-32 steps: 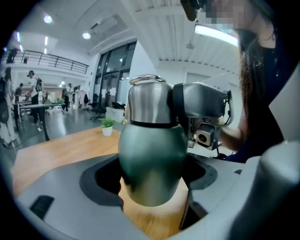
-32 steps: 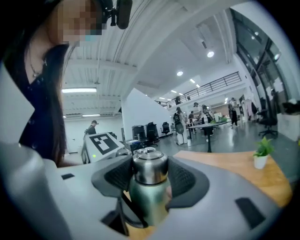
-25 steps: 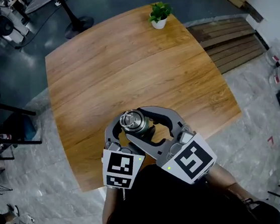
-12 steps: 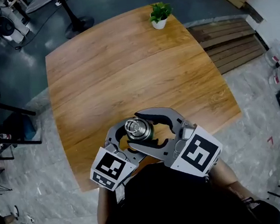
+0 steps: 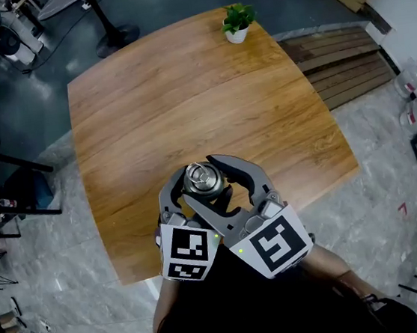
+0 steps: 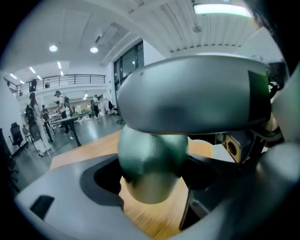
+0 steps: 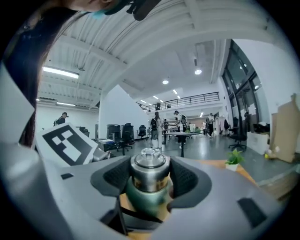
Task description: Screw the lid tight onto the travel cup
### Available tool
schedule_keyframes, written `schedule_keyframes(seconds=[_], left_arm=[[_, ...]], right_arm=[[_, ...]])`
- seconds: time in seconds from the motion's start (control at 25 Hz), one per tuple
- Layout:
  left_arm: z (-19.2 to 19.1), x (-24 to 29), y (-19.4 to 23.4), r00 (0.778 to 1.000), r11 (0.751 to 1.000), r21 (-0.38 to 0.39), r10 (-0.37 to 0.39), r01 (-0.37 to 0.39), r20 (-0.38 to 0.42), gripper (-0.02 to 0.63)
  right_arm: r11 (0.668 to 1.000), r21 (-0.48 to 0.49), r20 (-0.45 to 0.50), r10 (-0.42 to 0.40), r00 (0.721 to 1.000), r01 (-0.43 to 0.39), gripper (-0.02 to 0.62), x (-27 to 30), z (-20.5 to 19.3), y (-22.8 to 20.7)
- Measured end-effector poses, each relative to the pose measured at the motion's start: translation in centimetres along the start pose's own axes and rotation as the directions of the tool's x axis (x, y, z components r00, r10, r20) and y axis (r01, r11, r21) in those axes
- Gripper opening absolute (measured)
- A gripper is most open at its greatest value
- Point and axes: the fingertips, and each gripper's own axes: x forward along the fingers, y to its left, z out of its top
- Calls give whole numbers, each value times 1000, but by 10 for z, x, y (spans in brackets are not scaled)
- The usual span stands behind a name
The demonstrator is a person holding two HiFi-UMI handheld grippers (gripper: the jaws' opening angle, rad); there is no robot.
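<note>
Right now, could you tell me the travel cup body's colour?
The cup body is dark green, clearest in the left gripper view.

Brushed-metal lid (image 7: 149, 172); matt green cup body (image 6: 151, 159); grained wood table (image 5: 184, 89).

- The travel cup (image 6: 150, 173) is over the near edge of the table (image 5: 184, 89).
- The left gripper (image 6: 154, 150) clasps the cup's body, low down.
- The right gripper (image 7: 149, 178) clasps the lid (image 7: 149, 164) on top of the cup.
- A potted plant (image 5: 237, 21) stands at the table's far right corner, well apart.
</note>
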Motion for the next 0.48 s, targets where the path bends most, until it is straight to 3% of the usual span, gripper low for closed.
schedule_keyframes(seconds=[0.08, 0.16, 0.28, 0.4, 0.48], left_arm=[[0, 1, 4, 999, 999, 30, 46, -46, -14, 376], [0, 1, 4, 999, 999, 35, 39, -38, -12, 376], [2, -1, -8, 991, 992, -19, -125, 126, 39, 376], [1, -11, -27, 940, 942, 3, -334, 335, 65, 376], [-2, -15, -35, 912, 913, 26, -407, 407, 53, 376]], right_arm=[[999, 22, 6, -27, 1000, 27, 259, 1, 0, -3], [999, 41, 14, -28, 999, 28, 259, 2, 0, -4], [995, 56, 36, 76, 996, -78, 258, 3, 4, 2], [964, 59, 13, 258, 966, -258, 258, -4, 4, 10], [953, 24, -23, 302, 953, -301, 258, -7, 0, 12]])
